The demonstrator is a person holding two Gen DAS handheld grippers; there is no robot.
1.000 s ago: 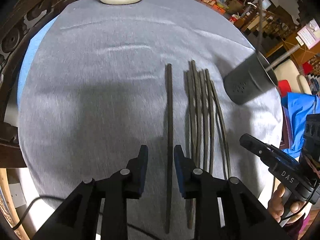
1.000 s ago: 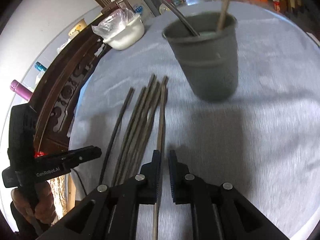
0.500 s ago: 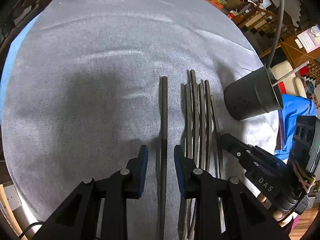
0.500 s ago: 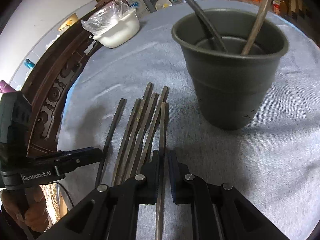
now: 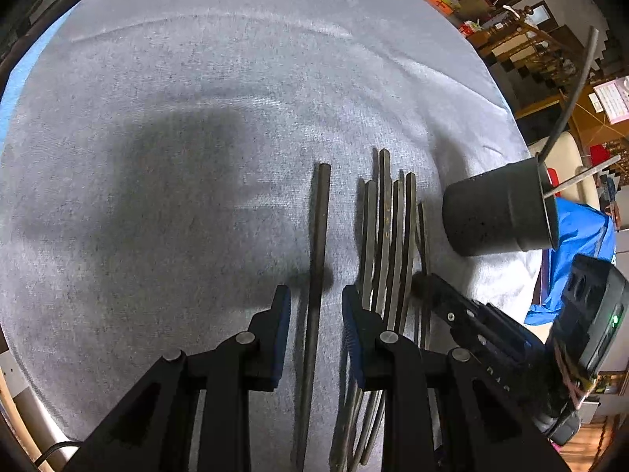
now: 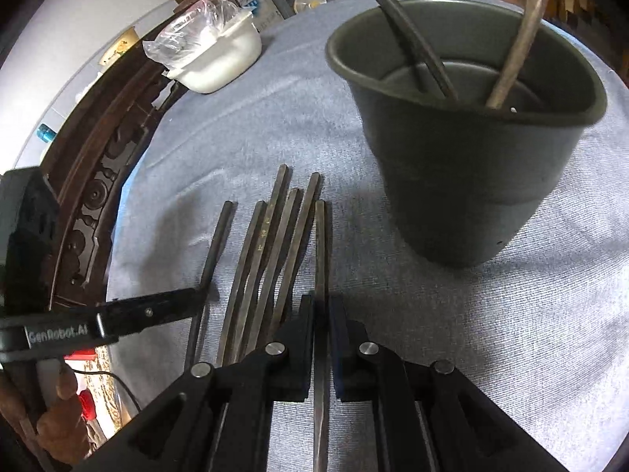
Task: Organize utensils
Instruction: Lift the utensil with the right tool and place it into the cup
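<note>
1. A round table is covered with a grey cloth [image 5: 196, 126]; dark carved wooden furniture [image 6: 98, 181] is seen past its edge, and cluttered shelves and chairs fill the background.
2. A dark grey cup [image 6: 468, 149] stands upright on the cloth and is taken as the landmark. Two long utensils lean inside it: a dark one [image 6: 409, 39] and a paler one [image 6: 519, 35].
3. A bundle of dark chopsticks [image 6: 271, 244] lies flat on the cloth just beside the cup, on the side towards the wooden furniture.
4. One single chopstick [image 5: 316, 259] lies apart from the bundle, on the bundle's far side from the cup.
5. The chopstick nearest the cup [image 6: 320, 259] is clamped between the pads of the right gripper [image 6: 321, 306]; its jaws are closed tight on the stick.
6. The left gripper [image 5: 316, 306] is held over the single chopstick, which runs between its blue-padded fingers [image 5: 281, 314]; gaps are seen on both sides, so the jaws are released.
7. A white bowl [image 6: 224, 59] holding a clear plastic bag is set well away from the cup, near the wooden furniture.
</note>
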